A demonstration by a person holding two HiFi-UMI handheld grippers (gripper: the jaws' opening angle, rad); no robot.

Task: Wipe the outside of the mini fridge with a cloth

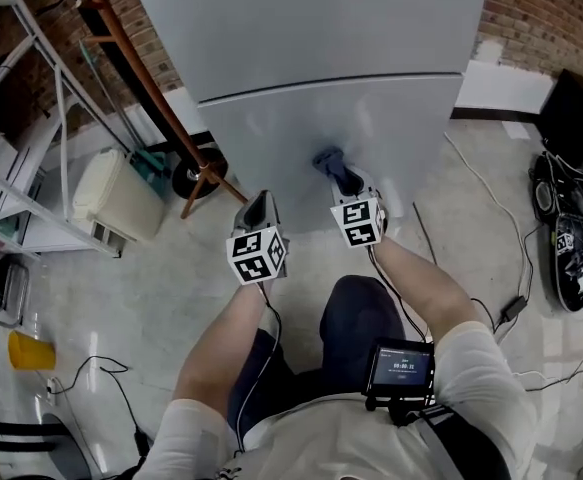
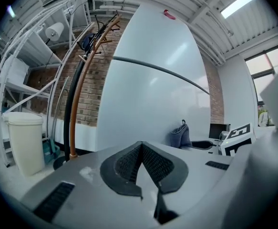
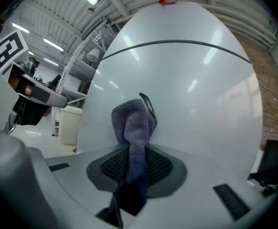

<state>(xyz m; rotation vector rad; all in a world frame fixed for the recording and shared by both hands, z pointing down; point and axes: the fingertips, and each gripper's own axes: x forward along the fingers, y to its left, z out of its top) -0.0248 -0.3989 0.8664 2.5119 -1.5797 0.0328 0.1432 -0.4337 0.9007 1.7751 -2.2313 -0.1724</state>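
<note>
The person is standing square to the mini fridge [image 1: 311,118]. The right gripper [image 1: 347,184] is pinching a blue-grey cloth [image 1: 332,164] tight between its jaws, and the cloth's bunched end looks to be touching the fridge's lower door [image 1: 301,138], below the seam [image 1: 271,92]. The left gripper [image 1: 262,206] is hanging just back from that same door, its jaws fully together on nothing. To my eye the cloth is sticking out as a narrow wad, so hard pressing is risking the jaw tips scraping the fridge, or the cloth slipping free.
</note>
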